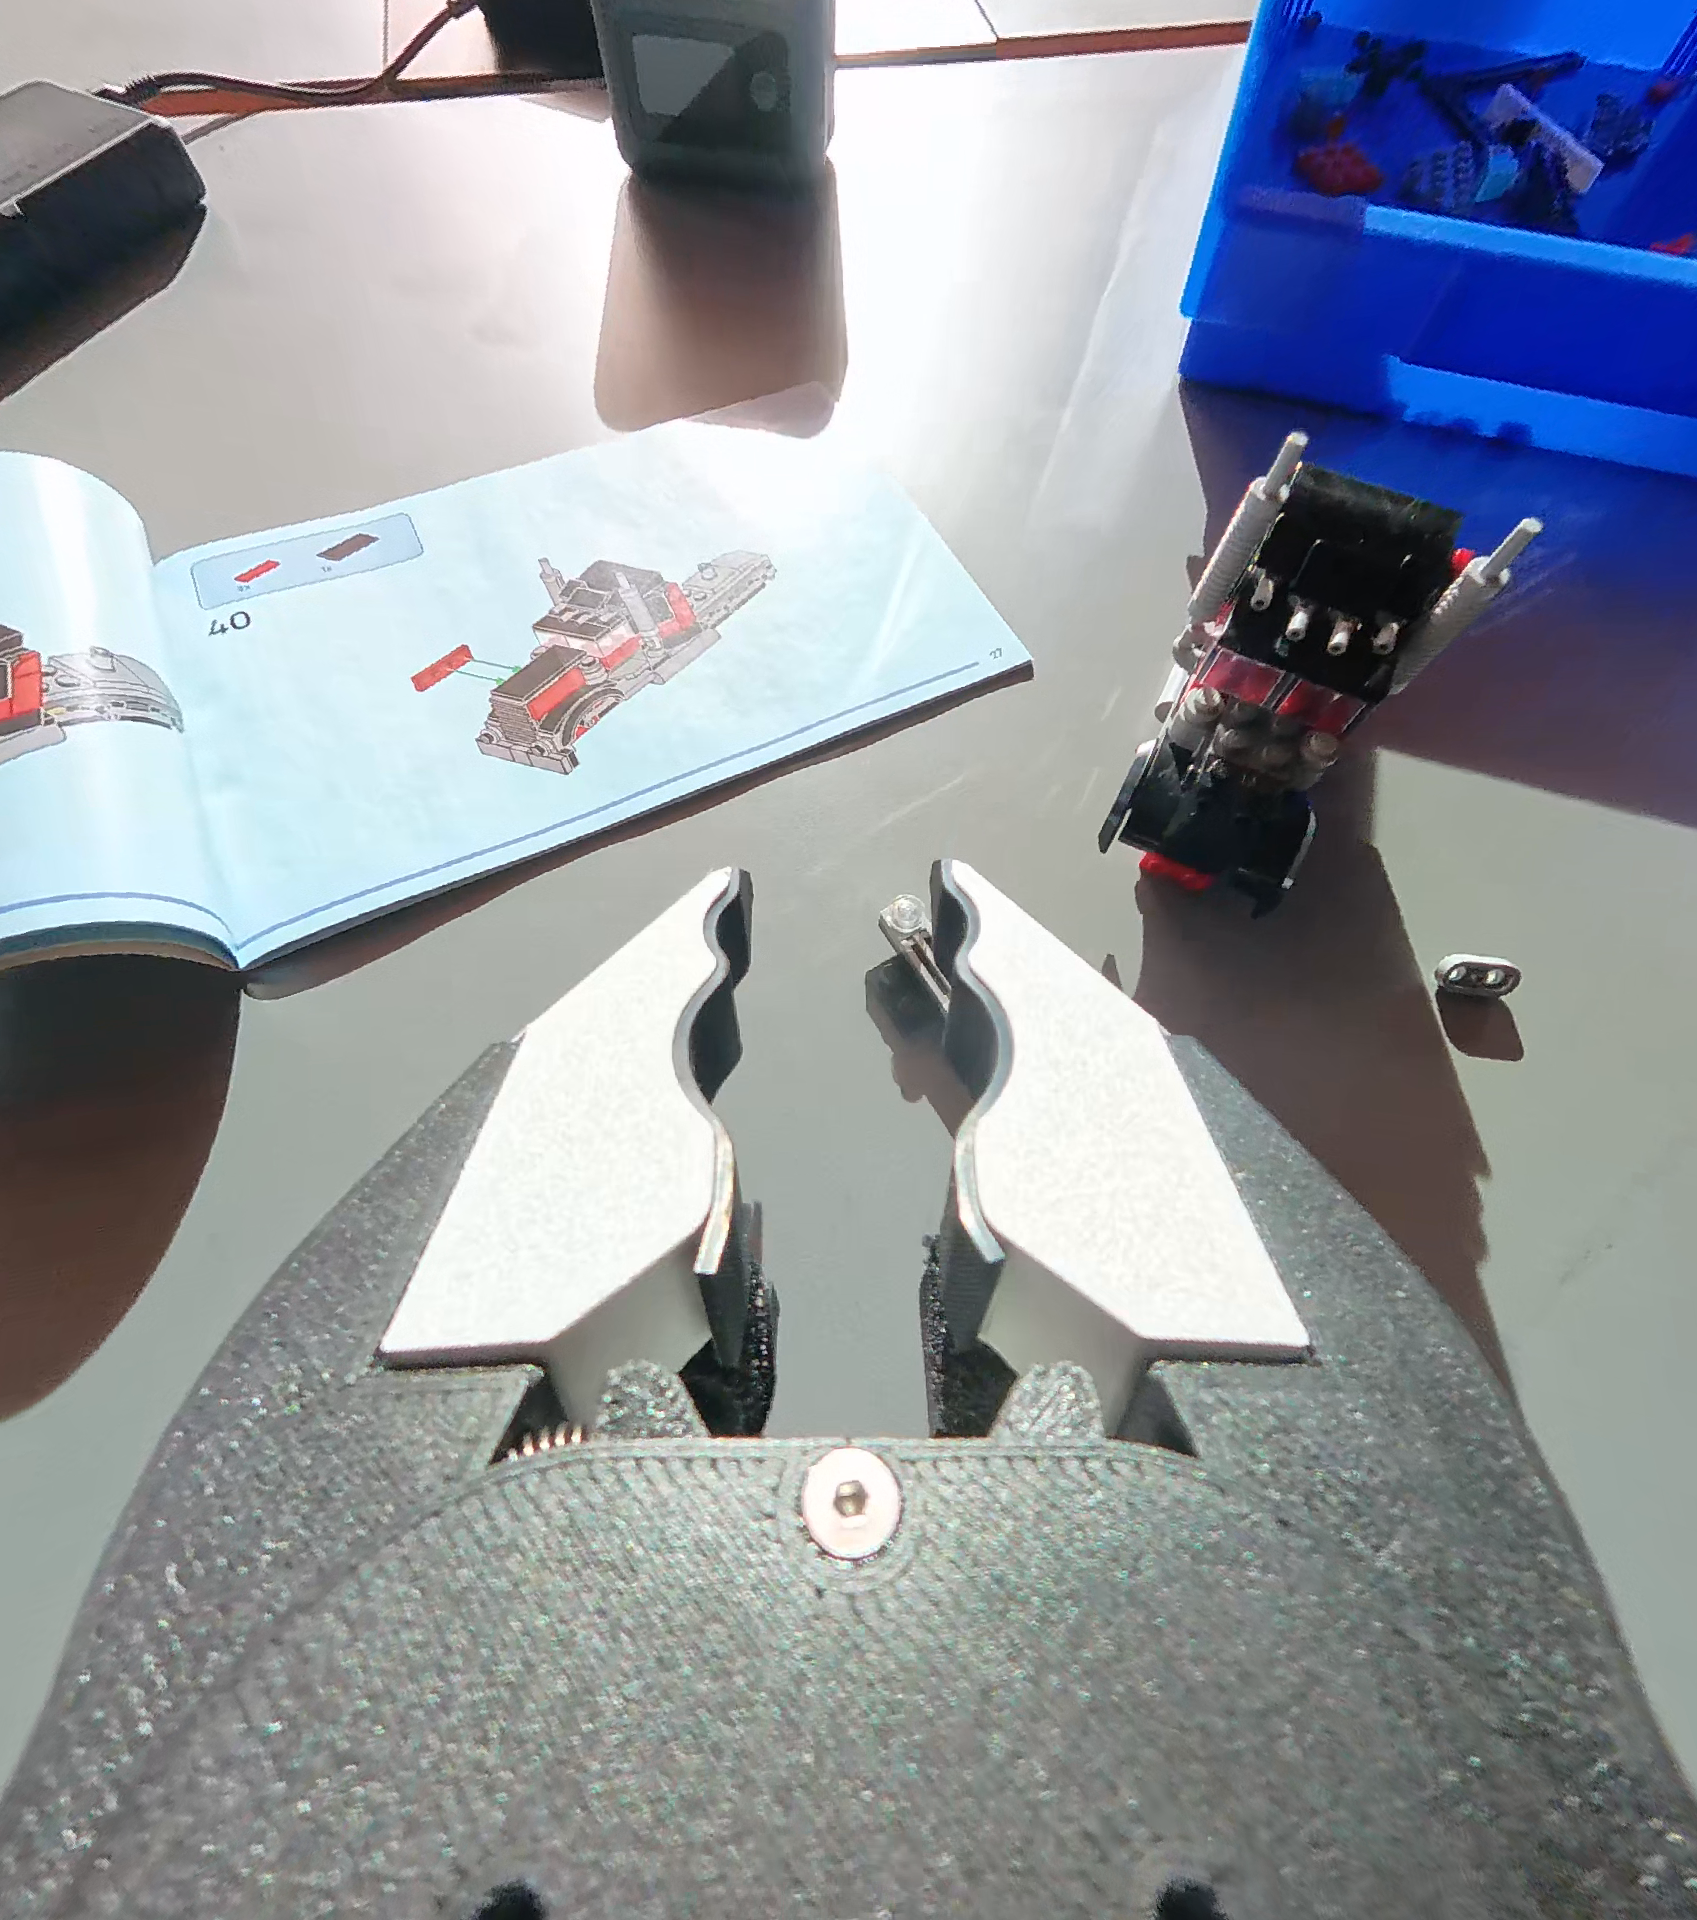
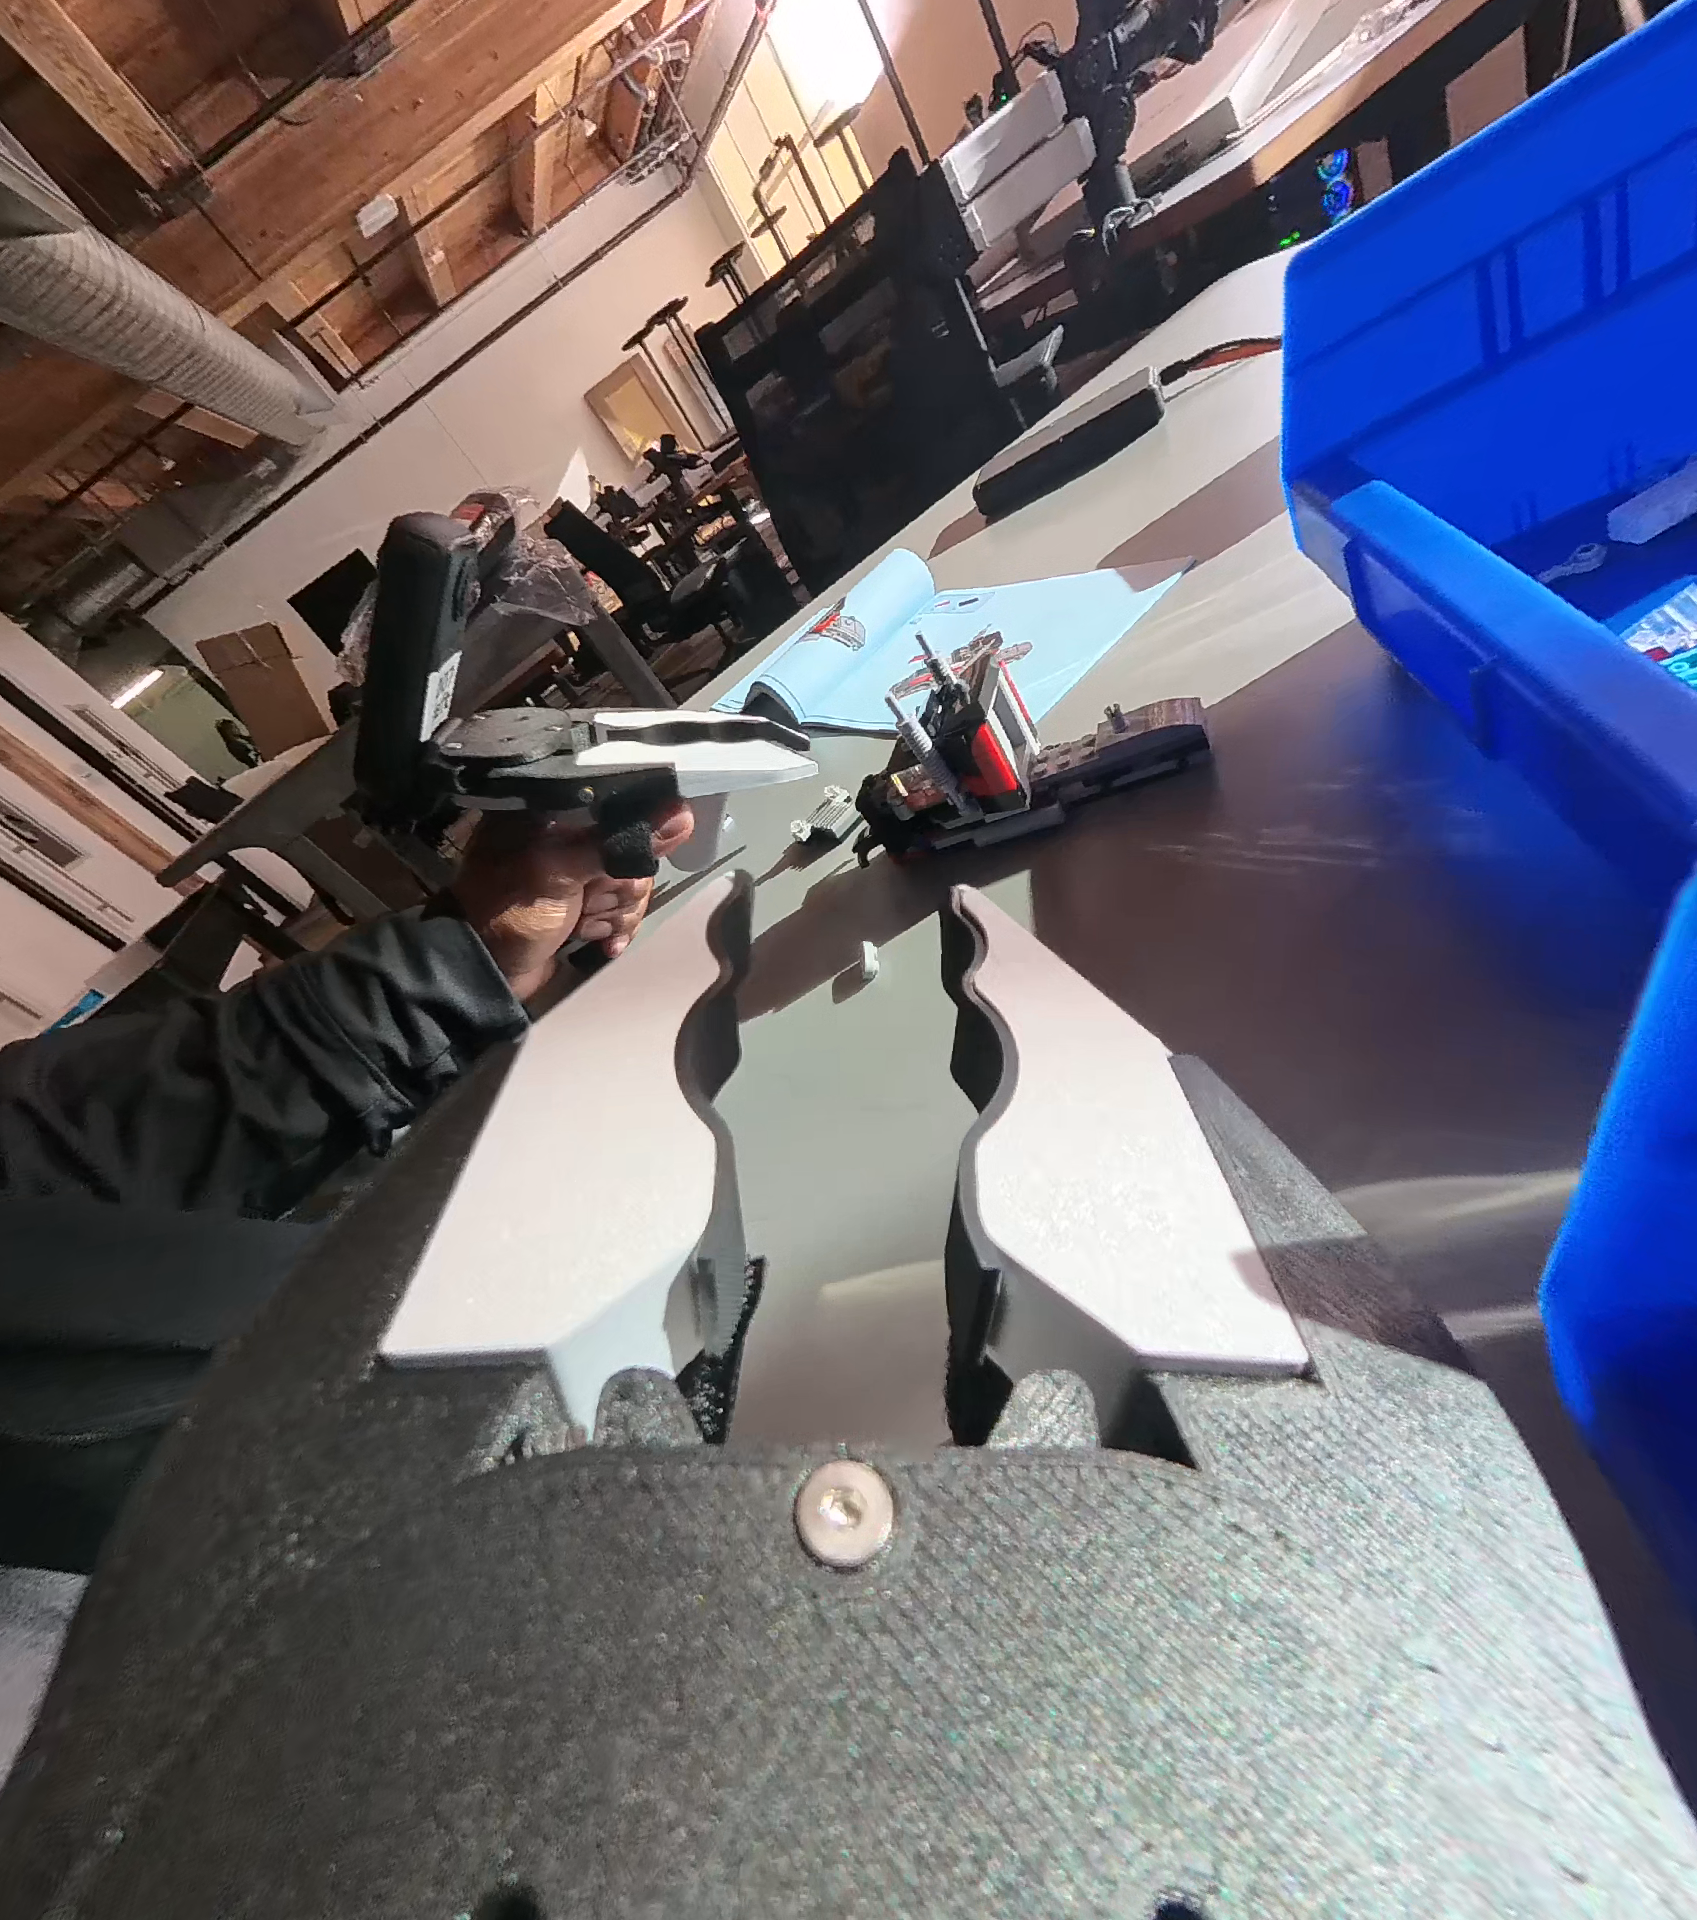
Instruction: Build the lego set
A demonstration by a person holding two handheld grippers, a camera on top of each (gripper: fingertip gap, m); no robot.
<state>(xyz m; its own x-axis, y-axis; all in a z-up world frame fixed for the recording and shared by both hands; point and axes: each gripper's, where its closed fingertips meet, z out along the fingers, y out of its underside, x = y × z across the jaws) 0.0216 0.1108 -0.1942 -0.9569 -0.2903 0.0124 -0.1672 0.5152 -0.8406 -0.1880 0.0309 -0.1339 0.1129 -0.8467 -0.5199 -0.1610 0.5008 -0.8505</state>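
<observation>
A partly built black, red and grey lego truck (image 1: 1280,686) stands on the dark table, right of the open instruction booklet (image 1: 387,707). My left gripper (image 1: 839,883) is open above the table; a small grey and clear lego piece (image 1: 911,940) lies on the table beside its right fingertip. A small grey oval piece (image 1: 1478,975) lies to the right. In the right wrist view my right gripper (image 2: 844,904) is open and empty, low over the table, with the small grey piece (image 2: 863,961) on the table between its fingertips. The truck (image 2: 979,774) sits beyond it.
A blue bin (image 1: 1509,312) with several loose lego pieces stands at the back right, close beside my right gripper (image 2: 1550,416). A black flat device (image 1: 23,218) and a grey box (image 1: 719,94) stand at the table's far side. A person's hand (image 2: 553,894) holds the left gripper. Spacing between my two grippers at the tips: around 25 cm.
</observation>
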